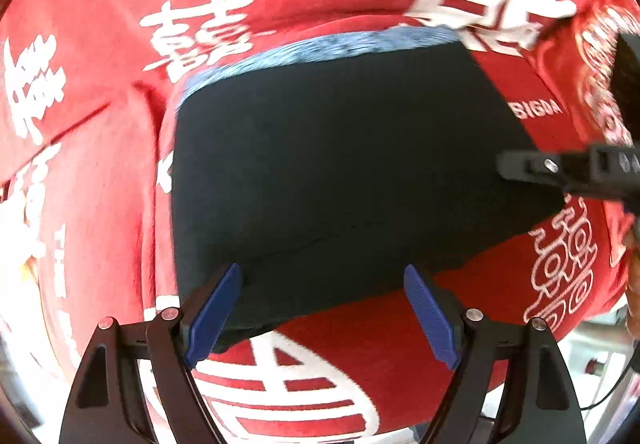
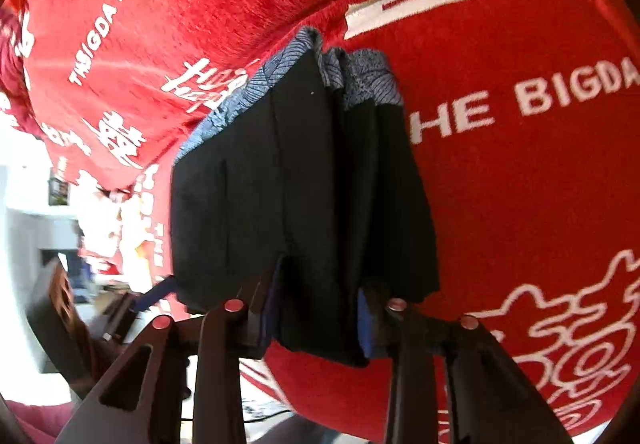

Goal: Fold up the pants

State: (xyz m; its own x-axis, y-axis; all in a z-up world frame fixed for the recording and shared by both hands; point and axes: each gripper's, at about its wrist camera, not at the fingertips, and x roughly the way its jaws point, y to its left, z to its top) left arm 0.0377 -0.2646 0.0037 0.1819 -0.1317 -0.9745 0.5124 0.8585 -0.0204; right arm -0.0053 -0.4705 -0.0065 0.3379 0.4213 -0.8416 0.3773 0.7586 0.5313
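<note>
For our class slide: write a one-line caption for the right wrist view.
Right gripper shut on folded black pants above a red printed cloth.

Dark navy fabric pants (image 1: 340, 172), folded into compact rectangular bundle, seen laid flat on red cloth. Pale blue patterned inner lining (image 1: 320, 46) exposed along far edge. From right wrist view, several stacked layers (image 2: 312, 184) seen edge-on, near end lifted and bunched, blue lining (image 2: 360, 80) showing at top.
</note>
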